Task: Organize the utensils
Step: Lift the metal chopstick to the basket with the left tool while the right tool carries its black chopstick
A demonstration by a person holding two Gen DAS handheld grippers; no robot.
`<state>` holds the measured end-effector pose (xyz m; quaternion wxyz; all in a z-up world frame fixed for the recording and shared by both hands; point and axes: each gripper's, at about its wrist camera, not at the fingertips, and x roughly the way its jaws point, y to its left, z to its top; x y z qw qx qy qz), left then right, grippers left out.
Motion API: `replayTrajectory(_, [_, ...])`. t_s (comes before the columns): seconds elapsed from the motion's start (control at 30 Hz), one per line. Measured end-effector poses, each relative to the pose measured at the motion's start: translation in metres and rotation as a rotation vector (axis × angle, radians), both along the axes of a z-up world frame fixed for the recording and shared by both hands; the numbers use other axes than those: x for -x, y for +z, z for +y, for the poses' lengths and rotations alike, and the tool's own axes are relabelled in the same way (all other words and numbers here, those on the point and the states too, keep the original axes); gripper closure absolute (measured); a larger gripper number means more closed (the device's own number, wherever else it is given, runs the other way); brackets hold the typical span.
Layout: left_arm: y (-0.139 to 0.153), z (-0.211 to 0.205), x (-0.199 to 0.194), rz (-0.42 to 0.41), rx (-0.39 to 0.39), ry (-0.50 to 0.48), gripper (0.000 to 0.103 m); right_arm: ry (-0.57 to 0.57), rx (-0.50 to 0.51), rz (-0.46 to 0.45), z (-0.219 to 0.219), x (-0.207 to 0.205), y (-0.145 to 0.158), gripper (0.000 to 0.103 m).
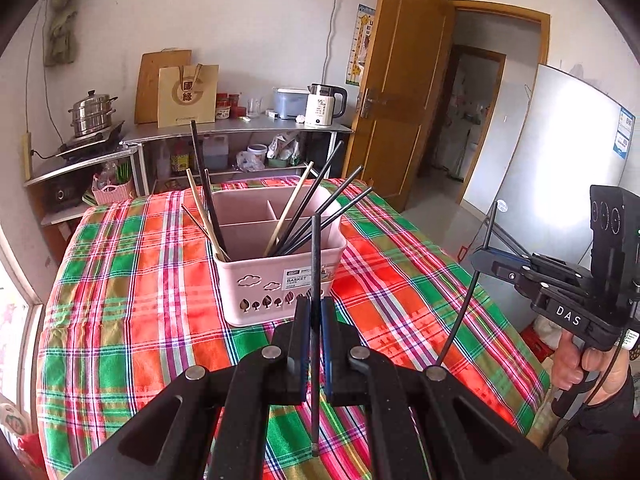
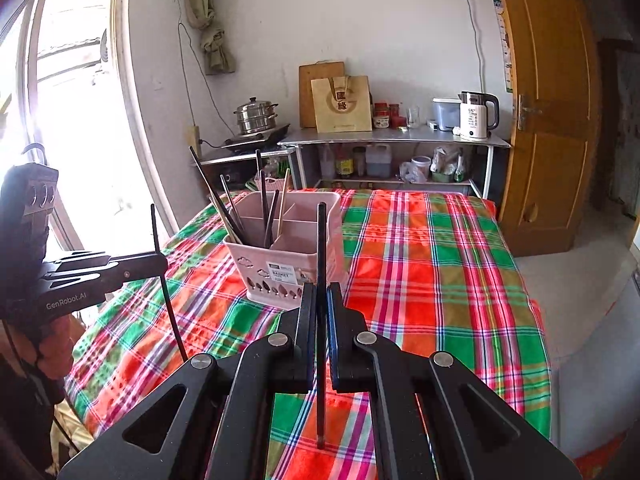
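Left gripper (image 1: pixel 316 312): clamped on a black chopstick (image 1: pixel 316 256).
Right gripper (image 2: pixel 319 300): clamped on a dark chopstick (image 2: pixel 321 248).
Pink basket (image 1: pixel 276 280): at 12 o'clock, chopsticks held inside.

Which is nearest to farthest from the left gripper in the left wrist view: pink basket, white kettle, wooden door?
From the left gripper:
1. Pink basket, just ahead on the plaid tablecloth.
2. White kettle, on the metal shelf along the back wall.
3. Wooden door, back right; kettle and door are close to call.
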<state>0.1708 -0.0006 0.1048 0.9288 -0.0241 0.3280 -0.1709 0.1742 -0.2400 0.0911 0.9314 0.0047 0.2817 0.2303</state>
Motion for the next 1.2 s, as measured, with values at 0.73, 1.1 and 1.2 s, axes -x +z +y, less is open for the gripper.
replayTrajectory(0.73, [0.021,0.020,0.025,-0.022,0.020,-0.002,0.099,0.031,-0.008,-0.051,0.010,0.020,0.021,0.098])
replayTrajectory(1.1, [0.052,0.034,0.006,-0.051,0.028,0.023,0.099,0.079,-0.038,-0.108,0.038,0.009,0.049,0.098])
replayTrajectory(1.2, [0.066,0.040,-0.005,-0.064,0.032,0.035,0.099,0.096,-0.050,-0.124,0.048,0.000,0.060,0.098])
